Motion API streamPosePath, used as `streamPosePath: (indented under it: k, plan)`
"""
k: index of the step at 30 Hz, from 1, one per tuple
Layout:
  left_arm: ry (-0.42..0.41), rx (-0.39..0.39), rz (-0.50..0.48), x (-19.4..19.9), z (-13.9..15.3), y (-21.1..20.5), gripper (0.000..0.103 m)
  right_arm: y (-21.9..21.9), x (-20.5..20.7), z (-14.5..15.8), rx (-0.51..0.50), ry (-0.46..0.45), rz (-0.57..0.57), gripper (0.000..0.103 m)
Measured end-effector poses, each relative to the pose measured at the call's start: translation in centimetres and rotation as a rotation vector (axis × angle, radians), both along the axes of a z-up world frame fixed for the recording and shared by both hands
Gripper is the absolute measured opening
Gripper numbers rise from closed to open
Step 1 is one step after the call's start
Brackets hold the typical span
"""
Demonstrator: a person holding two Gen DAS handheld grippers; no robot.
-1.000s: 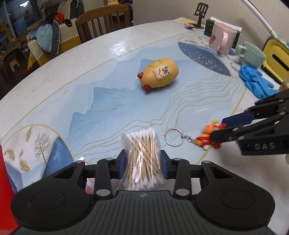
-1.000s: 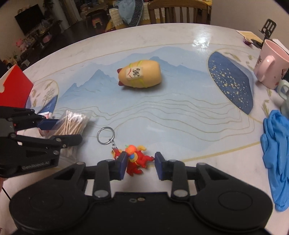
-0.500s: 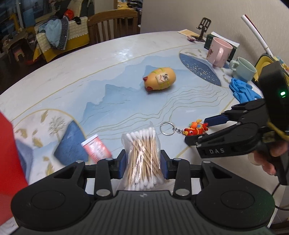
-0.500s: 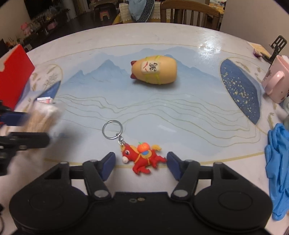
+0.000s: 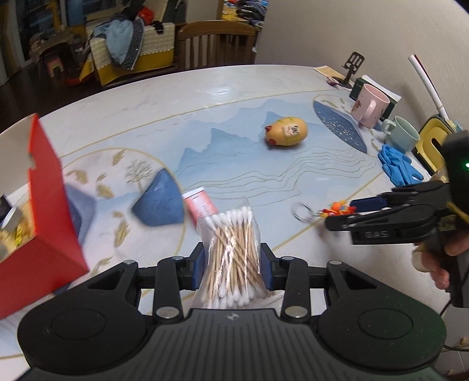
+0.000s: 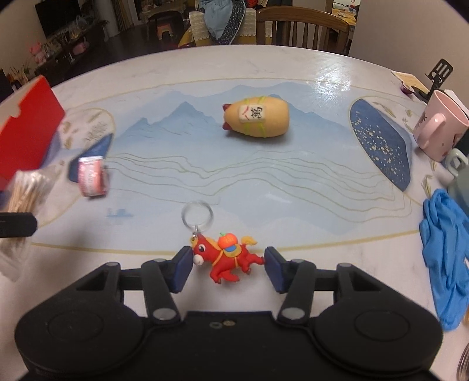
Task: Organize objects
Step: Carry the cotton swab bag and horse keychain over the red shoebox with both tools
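Note:
My left gripper [image 5: 231, 263] is shut on a clear bag of cotton swabs [image 5: 231, 246], held up off the table beside an open red box [image 5: 44, 205]. Blurred at the left edge of the right wrist view are that bag [image 6: 26, 184] and a dark left finger [image 6: 17, 224]. A red horse keychain [image 6: 225, 255] with a metal ring [image 6: 198, 214] lies on the table. My right gripper [image 6: 228, 260] straddles it; its jaws are closing, the pads close beside the horse's nose and tail without squeezing it. The left wrist view shows the right gripper [image 5: 340, 214] over the keychain [image 5: 337, 208].
A yellow plush toy [image 6: 258, 117] lies mid-table. A small pink packet [image 6: 91, 175] sits near the red box [image 6: 26, 129]. At the right are a pink mug [image 6: 439, 132], a green mug [image 5: 401, 136] and blue gloves [image 6: 445, 243]. A wooden chair [image 6: 302, 26] stands behind the table.
My left gripper has lifted the swab bag and carried it left to the red box. My right gripper let go of the keychain, spread its jaws, and has begun narrowing them around it.

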State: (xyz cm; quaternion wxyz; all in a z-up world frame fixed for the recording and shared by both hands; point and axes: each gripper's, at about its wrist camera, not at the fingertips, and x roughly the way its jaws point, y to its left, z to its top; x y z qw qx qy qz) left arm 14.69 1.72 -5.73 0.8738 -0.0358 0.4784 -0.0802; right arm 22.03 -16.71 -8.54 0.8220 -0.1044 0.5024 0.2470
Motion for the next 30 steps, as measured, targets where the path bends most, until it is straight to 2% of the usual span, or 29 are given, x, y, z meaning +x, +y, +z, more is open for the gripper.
streamPosePath:
  k: [7, 13, 22, 30]
  plan:
    - [-0.011, -0.022, 0.040, -2.3, 1.6, 3.6, 0.037, 0.7, -2.9, 3.8, 0.046, -0.008, 0.032, 0.053]
    - [-0.029, -0.032, 0.038, -4.3, 3.2, 7.4, 0.037, 4.0, -5.4, 7.4, 0.070, -0.035, 0.105, 0.053]
    - [-0.074, -0.018, 0.066, -6.9, 6.0, 15.3, 0.037, 13.7, -8.1, 12.2, 0.097, -0.094, 0.259, 0.053]
    - [-0.136, 0.053, 0.114, -7.4, 8.6, 22.9, 0.037, 24.1, -10.2, 16.0, 0.117, -0.190, 0.403, 0.053]
